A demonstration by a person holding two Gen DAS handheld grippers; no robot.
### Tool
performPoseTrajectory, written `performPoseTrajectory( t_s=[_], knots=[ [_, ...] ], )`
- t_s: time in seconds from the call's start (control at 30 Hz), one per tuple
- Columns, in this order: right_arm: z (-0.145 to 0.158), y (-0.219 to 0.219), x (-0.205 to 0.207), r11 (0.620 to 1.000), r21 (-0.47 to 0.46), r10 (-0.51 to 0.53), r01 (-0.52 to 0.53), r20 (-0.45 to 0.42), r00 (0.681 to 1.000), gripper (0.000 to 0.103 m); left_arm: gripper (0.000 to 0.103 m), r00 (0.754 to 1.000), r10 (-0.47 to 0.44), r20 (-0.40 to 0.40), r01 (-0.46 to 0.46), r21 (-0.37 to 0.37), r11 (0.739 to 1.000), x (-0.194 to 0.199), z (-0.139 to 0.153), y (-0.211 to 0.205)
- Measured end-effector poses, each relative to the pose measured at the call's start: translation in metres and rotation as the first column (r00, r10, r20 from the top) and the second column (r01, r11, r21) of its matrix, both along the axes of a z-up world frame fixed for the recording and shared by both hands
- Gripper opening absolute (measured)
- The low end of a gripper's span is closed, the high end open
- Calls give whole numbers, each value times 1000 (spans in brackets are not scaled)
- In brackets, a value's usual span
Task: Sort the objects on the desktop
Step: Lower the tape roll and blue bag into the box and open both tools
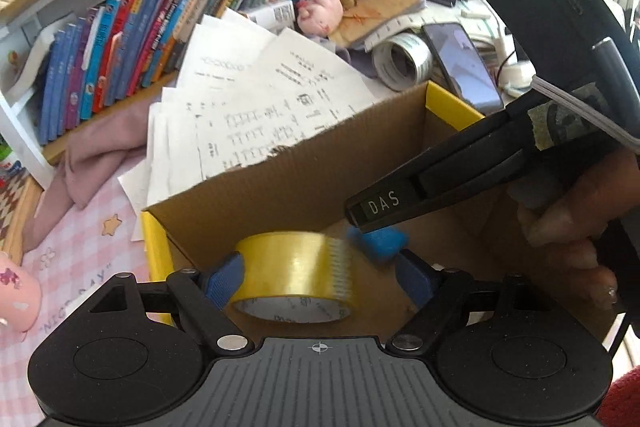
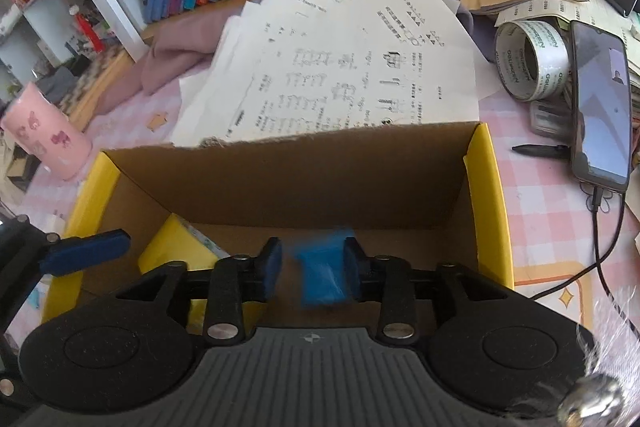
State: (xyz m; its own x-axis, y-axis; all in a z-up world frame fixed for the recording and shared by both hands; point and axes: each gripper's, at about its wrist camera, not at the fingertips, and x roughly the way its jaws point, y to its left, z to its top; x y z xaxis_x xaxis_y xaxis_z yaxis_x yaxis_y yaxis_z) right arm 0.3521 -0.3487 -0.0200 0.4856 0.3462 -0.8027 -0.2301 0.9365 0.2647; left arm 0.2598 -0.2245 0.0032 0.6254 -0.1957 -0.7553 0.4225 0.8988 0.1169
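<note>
Hovering over cardboard box point(image 2: 288, 183) — left gripper point(image 1: 320, 277) spread around yellow tape roll point(image 1: 294, 275), right gripper point(image 2: 312, 267) spread, blue block point(image 2: 322, 275) between; papers point(image 2: 332, 67) behind.

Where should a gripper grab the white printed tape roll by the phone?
Pinch the ring wall of the white tape roll from above, one finger in the open core and one outside. It lies tilted, core facing up toward the camera. Favour the near-left wall: the phone crowds its right side.

A worktop point(image 2: 548, 211) in pink checked cloth carries an open cardboard box point(image 2: 486, 187) directly under the tongs. Beyond the box lie fanned printed sheets point(image 2: 340, 67); right of the tongs sit a white tape roll point(image 2: 532, 61), phone point(image 2: 600, 99) and black pen point(image 2: 540, 149), left a pink cup point(image 2: 48, 131).
</note>
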Motion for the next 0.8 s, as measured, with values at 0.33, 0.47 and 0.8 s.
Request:
performPoseTrajectory(
  t_s=[0.33,0.47,0.8],
  knots=[
    [26,0,-30,1000,7,-11,10,95,995,50,85,997,38,69,-31,-94,995,-37,26,27],
    [37,1,-54,999,15,-31,29,128,991,50,85,996,38,83,-25,-145,989,-58,37,43],
    [63,11,-127,995,-4,-97,101,258,961,50,86,989,33,144,-3,-202,979,-106,52,84]
  ],
)
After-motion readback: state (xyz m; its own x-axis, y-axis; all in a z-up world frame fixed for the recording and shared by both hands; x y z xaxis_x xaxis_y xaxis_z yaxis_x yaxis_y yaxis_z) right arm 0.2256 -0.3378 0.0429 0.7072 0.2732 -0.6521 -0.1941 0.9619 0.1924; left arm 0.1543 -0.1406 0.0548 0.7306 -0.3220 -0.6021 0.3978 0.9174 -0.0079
